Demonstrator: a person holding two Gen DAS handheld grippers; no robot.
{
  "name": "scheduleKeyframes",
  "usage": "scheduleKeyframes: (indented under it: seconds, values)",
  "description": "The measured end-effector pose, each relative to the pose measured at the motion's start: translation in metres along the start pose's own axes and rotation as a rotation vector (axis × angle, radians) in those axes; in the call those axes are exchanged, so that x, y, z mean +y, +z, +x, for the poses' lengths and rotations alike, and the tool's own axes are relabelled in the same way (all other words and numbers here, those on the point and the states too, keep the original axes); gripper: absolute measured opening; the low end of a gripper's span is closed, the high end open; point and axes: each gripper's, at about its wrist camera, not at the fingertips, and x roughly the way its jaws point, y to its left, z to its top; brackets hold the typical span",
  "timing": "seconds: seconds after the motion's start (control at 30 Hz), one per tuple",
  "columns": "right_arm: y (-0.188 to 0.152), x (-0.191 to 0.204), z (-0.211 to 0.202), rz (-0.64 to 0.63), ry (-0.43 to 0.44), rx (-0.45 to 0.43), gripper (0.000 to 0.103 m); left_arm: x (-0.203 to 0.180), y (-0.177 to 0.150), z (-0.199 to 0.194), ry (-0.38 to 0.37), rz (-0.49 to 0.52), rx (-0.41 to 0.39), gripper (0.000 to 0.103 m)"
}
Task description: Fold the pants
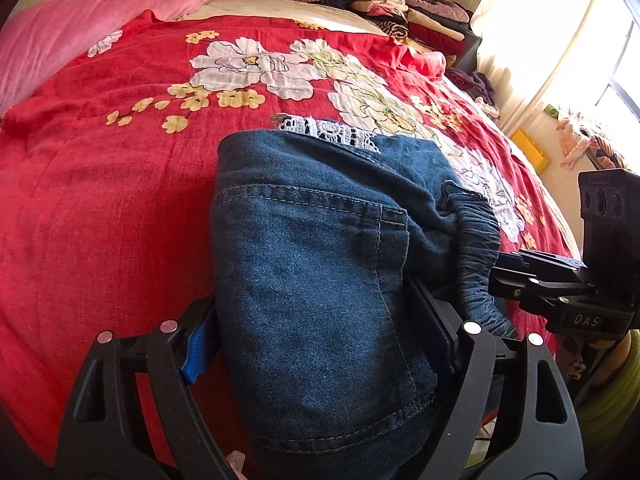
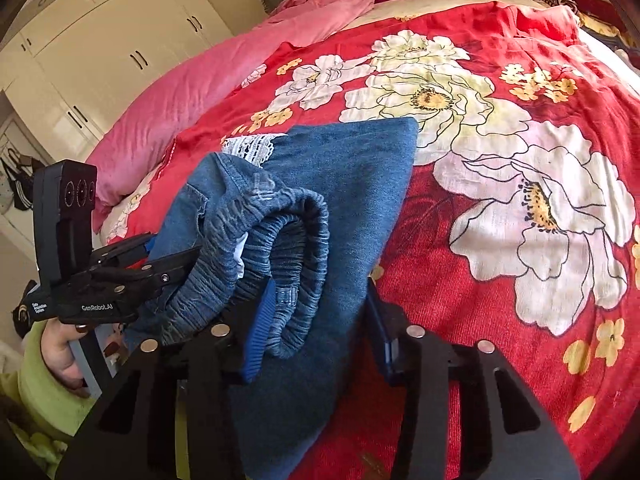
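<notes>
The blue denim pants [image 1: 320, 232] lie folded into a thick bundle on the red flowered bedspread [image 1: 100, 200], with white lace trim [image 1: 332, 134] showing at the far end. My left gripper [image 1: 312, 300] is shut on the bundle's near end, and denim fills the whole gap between its blue pads [image 1: 198, 340]. In the right wrist view, my right gripper [image 2: 320, 292] is shut on the elastic waistband [image 2: 296, 240] and the layer of the pants [image 2: 352, 184] beside it. Each gripper also shows in the other's view: the right gripper [image 1: 496, 270] at the waistband, the left gripper [image 2: 172, 258] reaching into the denim.
A pink blanket [image 1: 80, 28] lies along the bed's far left. A pile of folded clothes [image 1: 400, 8] sits at the head. A bright window [image 1: 580, 40] is on the right and white wardrobes [image 2: 100, 40] on the left. A hand in a green sleeve [image 2: 44, 368] holds the left gripper.
</notes>
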Motion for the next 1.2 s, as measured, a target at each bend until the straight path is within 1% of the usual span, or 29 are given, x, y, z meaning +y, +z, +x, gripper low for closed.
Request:
scheduleKeyframes:
  seconds: [0.07, 0.1, 0.13, 0.2, 0.27, 0.3, 0.33, 0.43, 0.53, 0.6, 0.67, 0.83, 0.93, 1.2]
  values:
    - [0.0, 0.001, 0.003, -0.003, -0.006, 0.004, 0.041, -0.002, 0.0, 0.002, 0.005, 0.009, 0.006, 0.073]
    - [0.001, 0.002, 0.005, -0.004, -0.009, 0.006, 0.041, -0.004, 0.0, 0.003, 0.004, 0.014, 0.01, 0.066]
    - [0.001, 0.003, 0.007, -0.005, -0.014, 0.008, 0.041, -0.005, -0.001, 0.004, 0.002, 0.016, 0.015, 0.06]
    - [0.001, 0.004, 0.01, -0.016, -0.02, 0.008, 0.041, -0.01, -0.003, 0.005, 0.032, 0.036, 0.02, 0.056]
    - [0.001, 0.005, 0.012, -0.032, -0.019, 0.001, 0.036, -0.014, -0.004, 0.004, 0.049, 0.058, 0.016, 0.052]
    - [0.001, 0.007, 0.011, -0.037, -0.011, -0.005, 0.028, -0.015, -0.003, 0.004, 0.051, 0.062, 0.016, 0.05]
    - [0.001, 0.01, 0.009, -0.042, -0.011, -0.011, 0.023, -0.016, -0.003, 0.002, 0.05, 0.062, 0.013, 0.046]
    - [0.007, 0.025, 0.0, -0.101, -0.03, -0.045, 0.017, -0.018, 0.001, -0.004, 0.044, 0.059, 0.0, 0.04]
    - [0.016, 0.034, -0.008, -0.136, -0.031, -0.069, 0.017, -0.019, 0.009, -0.011, 0.027, 0.055, -0.009, 0.035]
    - [0.025, 0.035, -0.01, -0.145, -0.033, -0.083, 0.017, -0.018, 0.017, -0.014, 0.01, 0.04, -0.017, 0.033]
    - [0.035, 0.037, -0.012, -0.157, -0.038, -0.103, 0.017, -0.018, 0.023, -0.016, 0.008, 0.041, -0.03, 0.032]
    - [0.06, 0.037, -0.016, -0.171, -0.039, -0.142, 0.017, -0.019, 0.047, -0.017, 0.033, 0.054, -0.063, 0.032]
    - [0.072, 0.035, -0.013, -0.177, -0.049, -0.151, 0.017, -0.017, 0.06, -0.014, 0.039, 0.053, -0.076, 0.032]
    - [0.094, 0.027, -0.005, -0.188, -0.074, -0.166, 0.017, -0.015, 0.081, -0.005, 0.062, 0.057, -0.101, 0.032]
